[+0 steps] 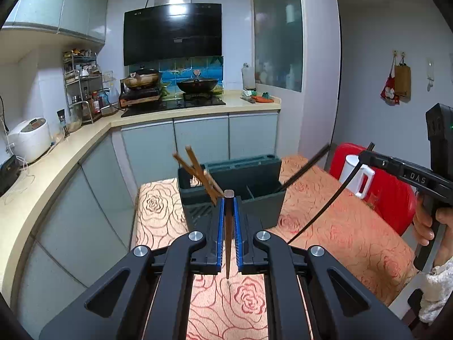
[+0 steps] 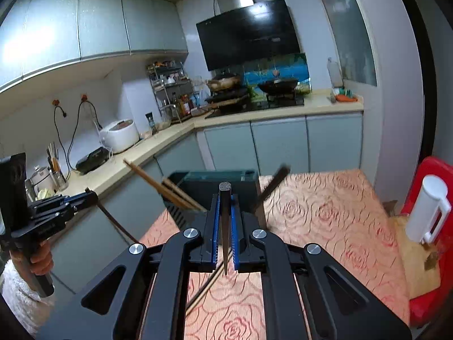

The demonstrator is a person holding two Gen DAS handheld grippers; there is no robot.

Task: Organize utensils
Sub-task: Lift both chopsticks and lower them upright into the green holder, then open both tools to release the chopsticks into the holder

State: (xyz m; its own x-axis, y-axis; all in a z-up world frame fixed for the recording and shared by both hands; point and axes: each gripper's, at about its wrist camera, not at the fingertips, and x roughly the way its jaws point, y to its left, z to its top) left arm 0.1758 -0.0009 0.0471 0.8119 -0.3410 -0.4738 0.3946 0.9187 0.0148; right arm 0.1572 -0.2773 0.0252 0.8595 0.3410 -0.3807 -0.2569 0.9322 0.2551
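My left gripper (image 1: 228, 198) is shut on a brown chopstick (image 1: 228, 235), held upright just before the dark green utensil holder (image 1: 252, 201) on the floral tablecloth. Brown chopsticks (image 1: 198, 170) lean in the holder's left compartment; a black chopstick (image 1: 307, 167) leans in its right one. My right gripper (image 2: 225, 195) is shut on a black chopstick (image 2: 225, 226), upright before the same holder (image 2: 198, 187). Brown chopsticks (image 2: 158, 184) and a black one (image 2: 271, 187) stand in it. A loose chopstick (image 2: 208, 286) lies on the table under my right gripper.
A white mug-like container (image 2: 424, 212) stands on a red stool (image 2: 430, 255) right of the table. The kitchen counter (image 1: 42, 175) runs along the left with a rice cooker (image 1: 29, 138). The stove with pans (image 1: 195, 85) is at the back.
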